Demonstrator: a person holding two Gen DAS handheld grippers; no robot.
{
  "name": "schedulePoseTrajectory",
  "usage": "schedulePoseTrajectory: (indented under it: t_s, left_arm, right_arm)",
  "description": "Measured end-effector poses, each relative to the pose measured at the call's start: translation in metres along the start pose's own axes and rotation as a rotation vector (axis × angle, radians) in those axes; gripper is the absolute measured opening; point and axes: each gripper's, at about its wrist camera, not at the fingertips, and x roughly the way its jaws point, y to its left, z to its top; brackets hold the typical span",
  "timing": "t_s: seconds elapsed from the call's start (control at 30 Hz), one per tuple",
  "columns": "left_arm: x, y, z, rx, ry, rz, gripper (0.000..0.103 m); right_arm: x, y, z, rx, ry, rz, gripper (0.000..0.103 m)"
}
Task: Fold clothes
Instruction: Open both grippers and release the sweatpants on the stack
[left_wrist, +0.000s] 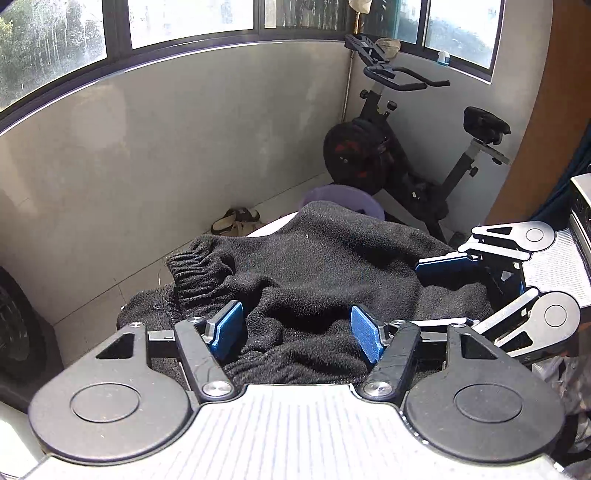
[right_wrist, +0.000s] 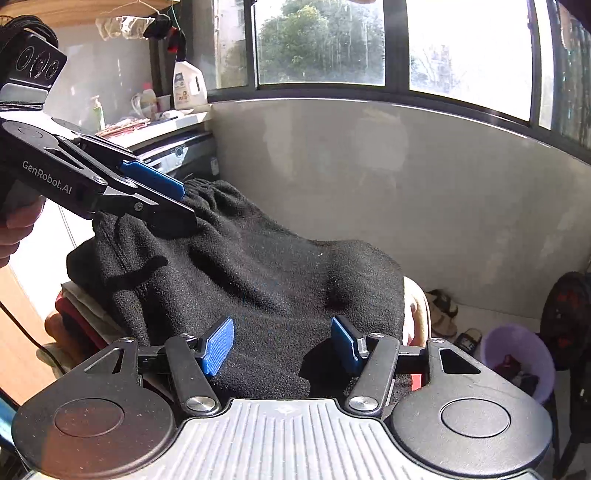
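Your left gripper (left_wrist: 297, 330) sits wide open just over the near edge of the black fleece garment (left_wrist: 325, 266), its blue pads (left_wrist: 229, 328) spread apart with rumpled cloth between them but not pinched. Your right gripper (right_wrist: 282, 345) is likewise spread wide over the garment's near side, gripping nothing.

The garment lies heaped on a stack of folded clothes (right_wrist: 79, 306), its ribbed waistband (left_wrist: 192, 266) bunched toward the far left in the left wrist view. In the right wrist view the left gripper comes in from the left with its tips at that gathered edge.

Beyond the heap, a purple bucket (left_wrist: 343, 199) stands on the floor, sandals (left_wrist: 236, 219) lie by the wall, and an exercise bike (left_wrist: 413, 147) stands in the far right corner under the windows (left_wrist: 192, 18). A detergent jug (right_wrist: 189, 85) sits on the far left counter.
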Motion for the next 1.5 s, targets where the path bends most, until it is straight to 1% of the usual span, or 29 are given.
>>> schedulePoseTrajectory:
  t_s: [0.07,0.13,0.17,0.23,0.37,0.47,0.5,0.53,0.57,0.6,0.67,0.73,0.77,0.8,0.87,1.03,1.1,1.17,1.2,1.37,1.5]
  left_arm:
    - [0.005,0.007,-0.017,-0.014,0.009,0.003,0.068]
    - [0.006,0.008,-0.021,-0.018,0.003,0.005,0.068]
    - [0.007,0.008,-0.018,-0.020,0.003,0.008,0.068]
    - [0.010,0.007,-0.014,-0.026,0.002,0.013,0.068]
    - [0.006,0.008,-0.015,-0.047,-0.018,0.016,0.069]
    - [-0.013,0.004,-0.018,-0.091,-0.051,0.060,0.070]
    - [-0.023,-0.003,-0.020,-0.077,-0.074,0.090,0.078]
    - [-0.032,-0.012,-0.023,-0.049,-0.103,0.122,0.094]
    - [-0.041,-0.021,-0.026,-0.019,-0.134,0.153,0.099]
    - [-0.047,-0.030,-0.030,0.010,-0.152,0.173,0.101]
    - [-0.037,-0.038,-0.037,0.030,-0.105,0.204,0.101]
    - [-0.010,-0.030,-0.047,-0.003,-0.024,0.230,0.101]
    - [-0.003,-0.024,-0.053,-0.034,-0.011,0.225,0.101]
    - [0.000,-0.018,-0.058,-0.071,-0.012,0.211,0.101]
    - [-0.002,-0.013,-0.062,-0.112,-0.025,0.199,0.101]
    - [-0.007,-0.014,-0.066,-0.118,-0.041,0.212,0.101]
    - [-0.010,-0.014,-0.065,-0.139,-0.052,0.216,0.101]
    - [-0.019,-0.014,-0.067,-0.159,-0.076,0.223,0.101]
    - [-0.024,-0.015,-0.068,-0.169,-0.089,0.227,0.101]
    - [-0.036,-0.017,-0.073,-0.192,-0.097,0.227,0.102]
    - [-0.045,-0.019,-0.080,-0.239,-0.099,0.209,0.102]
  right_arm:
    - [0.005,-0.004,-0.011,0.024,-0.004,0.006,0.065]
    - [0.008,-0.011,-0.015,0.071,-0.009,0.024,0.068]
    - [0.010,-0.014,-0.016,0.099,-0.011,0.033,0.069]
    - [0.013,-0.017,-0.015,0.114,-0.012,0.030,0.069]
    - [0.011,-0.009,-0.010,0.108,-0.019,0.000,0.069]
    - [-0.007,-0.010,-0.006,0.177,-0.065,-0.019,0.070]
    - [-0.018,-0.011,-0.004,0.207,-0.087,-0.021,0.070]
    - [-0.025,-0.011,-0.005,0.224,-0.103,-0.028,0.071]
    - [-0.030,-0.013,-0.007,0.231,-0.111,-0.045,0.071]
    - [-0.035,-0.017,-0.009,0.237,-0.119,-0.063,0.071]
    - [-0.029,-0.017,-0.015,0.240,-0.097,-0.075,0.071]
    - [-0.016,-0.015,-0.023,0.236,-0.063,-0.098,0.071]
    - [-0.010,-0.014,-0.028,0.230,-0.054,-0.106,0.072]
    - [-0.006,-0.011,-0.029,0.223,-0.056,-0.116,0.072]
    - [-0.003,-0.007,-0.031,0.219,-0.060,-0.130,0.073]
    - [-0.004,0.002,-0.028,0.236,-0.059,-0.147,0.077]
    - [-0.007,0.006,-0.028,0.247,-0.060,-0.154,0.082]
    - [-0.013,0.008,-0.025,0.277,-0.065,-0.156,0.097]
    - [-0.017,0.009,-0.024,0.288,-0.069,-0.159,0.101]
    - [-0.039,0.016,-0.021,0.340,-0.091,-0.177,0.102]
    - [-0.053,0.017,-0.022,0.382,-0.085,-0.196,0.102]
